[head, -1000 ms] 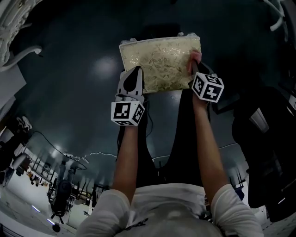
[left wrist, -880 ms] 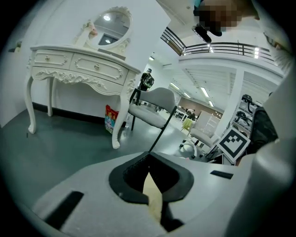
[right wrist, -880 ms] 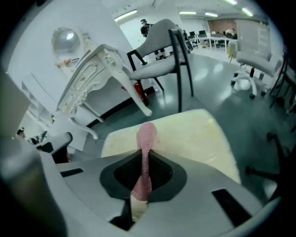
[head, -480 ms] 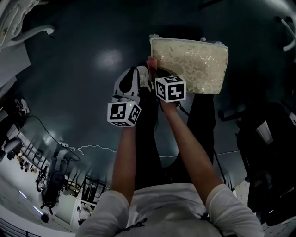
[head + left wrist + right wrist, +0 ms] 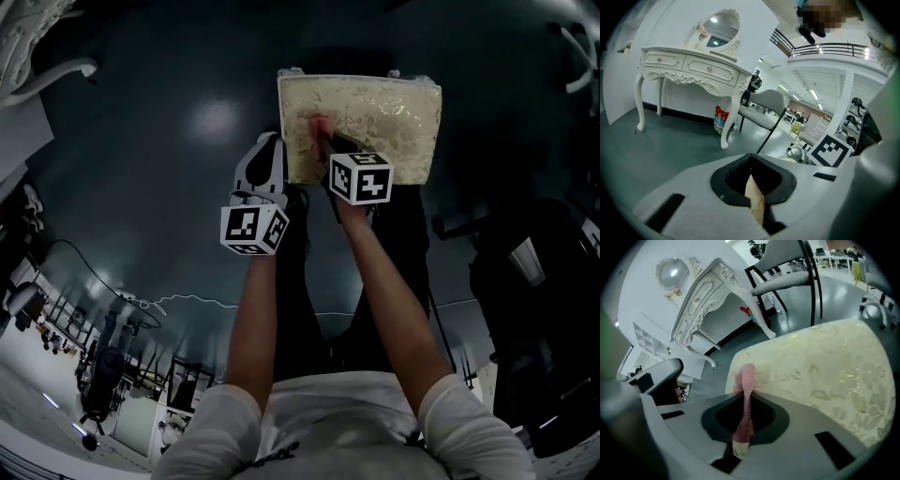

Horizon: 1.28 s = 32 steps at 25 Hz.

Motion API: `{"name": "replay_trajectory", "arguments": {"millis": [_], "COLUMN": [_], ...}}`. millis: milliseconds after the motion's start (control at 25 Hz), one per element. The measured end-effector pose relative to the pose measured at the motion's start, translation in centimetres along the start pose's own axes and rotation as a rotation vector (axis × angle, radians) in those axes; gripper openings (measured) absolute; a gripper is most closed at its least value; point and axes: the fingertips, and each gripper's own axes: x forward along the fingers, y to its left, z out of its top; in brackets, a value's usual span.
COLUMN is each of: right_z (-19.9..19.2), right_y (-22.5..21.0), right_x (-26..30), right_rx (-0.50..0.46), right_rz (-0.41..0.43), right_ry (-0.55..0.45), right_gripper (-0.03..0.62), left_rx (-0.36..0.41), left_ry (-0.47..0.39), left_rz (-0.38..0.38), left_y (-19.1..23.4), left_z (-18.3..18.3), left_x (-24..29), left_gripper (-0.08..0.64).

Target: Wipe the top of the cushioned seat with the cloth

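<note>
**Pink cloth pressed to the seat's near-left corner**

The cushioned seat with cream-gold leaf-patterned brocade (image 5: 375, 112) stands on the dark grey floor (image 5: 169, 141), right in front of the person. The small pink knitted cloth (image 5: 317, 127) rests on the seat's top, near its left edge. The right gripper (image 5: 326, 148) has its jaws clamped on a fold of the cloth, whose free end bunches against the fabric.

The left gripper (image 5: 269, 150) hangs just beside the seat's left edge with its jaws pressed together on nothing.

The cloth looks light, limp and easily crumpled, so a pinch low on the fold should keep a pad of it under the jaws. The padding will likely give under pressure, and the raised weave may drag at the knit, which favours a moderate, even push.

How much of the top has been covered cannot be read here.
</note>
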Motion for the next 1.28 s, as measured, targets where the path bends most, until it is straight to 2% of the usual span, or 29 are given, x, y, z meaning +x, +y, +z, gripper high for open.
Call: {"name": "replay_trajectory", "arguments": {"millis": [280,520,720,840,1040,1160,1280], "right_z": [0.2,0.3,0.1,-0.5,-0.2,0.1,-0.2], "right_y": [-8.6,-16.4,-22.0,-24.1,-23.8,-20.0,-13.8], "right_x": [-5.9,-11.6,-15.0,-14.9,-15.0,-14.8,-12.2], "right_rx": [0.030,0.093,0.126,0.170,0.179,0.170,0.157], "right_rz": [-0.080,-0.203,-0.296,-0.304,-0.316,-0.280,-0.185], "right_ry": [-0.038,-0.106,-0.132,-0.122,-0.130,-0.160,-0.155], "right_gripper": [0.021,0.023,0.021,0.021,0.023,0.021,0.023], "left_rx": [0.008,0.015,0.019,0.024,0.027,0.021,0.019], "left_ry": [0.010,0.025,0.033,0.036,0.036,0.030,0.017], "left_rz": [-0.067,-0.121,-0.153,-0.163,-0.141,-0.110,-0.077], "left_y": [-7.2,-13.1,-16.4,-17.0,-14.9,-12.3,-9.1], "left_z": [-1.2,-2.6,-3.3,-3.6,-3.5,-2.8,-1.9], "left_x": [3.9,6.5,7.8,7.8,6.5,5.0,3.3], "left_gripper": [0.014,0.014,0.014,0.014,0.014,0.014,0.014]}}
